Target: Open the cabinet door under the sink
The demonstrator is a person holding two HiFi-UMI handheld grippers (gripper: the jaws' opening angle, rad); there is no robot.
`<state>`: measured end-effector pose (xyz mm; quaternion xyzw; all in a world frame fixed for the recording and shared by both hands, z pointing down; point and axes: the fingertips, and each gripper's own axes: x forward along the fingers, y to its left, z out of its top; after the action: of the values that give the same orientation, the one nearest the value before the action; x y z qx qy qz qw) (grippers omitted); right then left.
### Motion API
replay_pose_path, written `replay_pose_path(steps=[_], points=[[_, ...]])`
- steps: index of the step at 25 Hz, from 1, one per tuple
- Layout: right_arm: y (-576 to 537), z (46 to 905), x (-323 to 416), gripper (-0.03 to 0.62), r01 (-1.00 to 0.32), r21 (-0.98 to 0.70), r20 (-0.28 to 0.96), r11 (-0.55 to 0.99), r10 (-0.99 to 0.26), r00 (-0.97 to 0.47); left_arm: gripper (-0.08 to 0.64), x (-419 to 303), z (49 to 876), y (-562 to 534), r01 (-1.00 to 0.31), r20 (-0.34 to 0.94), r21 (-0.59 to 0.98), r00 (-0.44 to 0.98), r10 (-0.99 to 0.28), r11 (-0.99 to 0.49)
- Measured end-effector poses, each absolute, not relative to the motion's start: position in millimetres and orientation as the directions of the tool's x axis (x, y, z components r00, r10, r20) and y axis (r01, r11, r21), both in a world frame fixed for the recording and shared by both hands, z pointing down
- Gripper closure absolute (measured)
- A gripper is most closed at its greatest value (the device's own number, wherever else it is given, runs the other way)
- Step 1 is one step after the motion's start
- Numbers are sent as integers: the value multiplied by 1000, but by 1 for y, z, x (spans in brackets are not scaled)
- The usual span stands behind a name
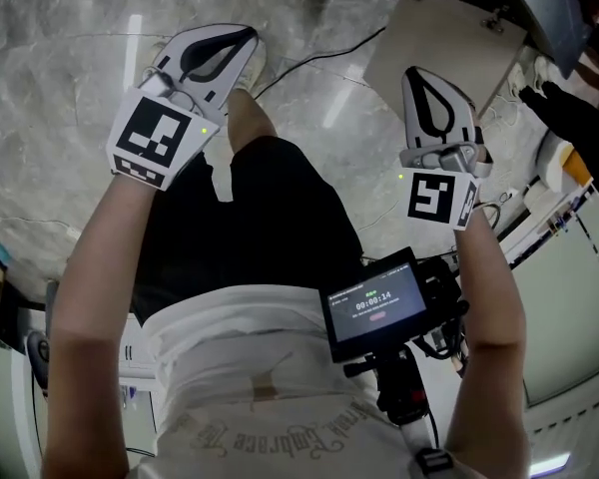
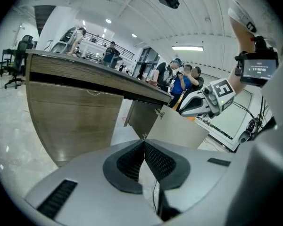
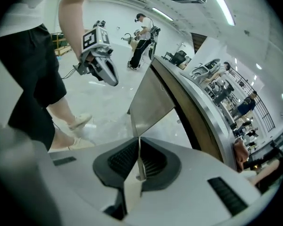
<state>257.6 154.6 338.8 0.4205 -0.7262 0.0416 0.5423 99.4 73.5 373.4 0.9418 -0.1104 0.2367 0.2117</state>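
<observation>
Wooden cabinet door (image 3: pixel 151 102) stands swung open just ahead of the right hand-held gripper (image 3: pixel 138 142), its jaws together and empty like the left hand-held gripper (image 2: pixel 144 145), so the pull looks finished.

The cabinet door (image 1: pixel 439 53) is pale beige, the floor (image 1: pixel 60 78) grey-veined marble, the shorts (image 1: pixel 240 228) black.

- The glossy grey marble-pattern floor (image 1: pixel 50 78) mirrors pale streaks of ceiling light.
- A thin black cable (image 1: pixel 317 61) trails loosely across it.
- A person's pale shoe (image 3: pixel 80 121) is planted on it.
- The brown wood-grain cabinet (image 2: pixel 70 121) stands directly on it.
- A black office chair (image 2: pixel 19 62) stands well apart.
</observation>
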Motion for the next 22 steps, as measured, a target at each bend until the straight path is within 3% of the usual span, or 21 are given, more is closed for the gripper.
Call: replay_pose_path(steps=[7,14,22], points=[[94,369,197,569,-660,396,782,638,-612,-122,549,56,385,43,-347,485,337,861,-154,-876],[59,368,203,568,-701,397,723,592,-673,-159,549,66,362,47,-392,479,344,855,-199,-853],[-23,406,153,568,-766,359,608,534,-756,-242,549,30,400,33,-428,492,360,842,-221,-829]])
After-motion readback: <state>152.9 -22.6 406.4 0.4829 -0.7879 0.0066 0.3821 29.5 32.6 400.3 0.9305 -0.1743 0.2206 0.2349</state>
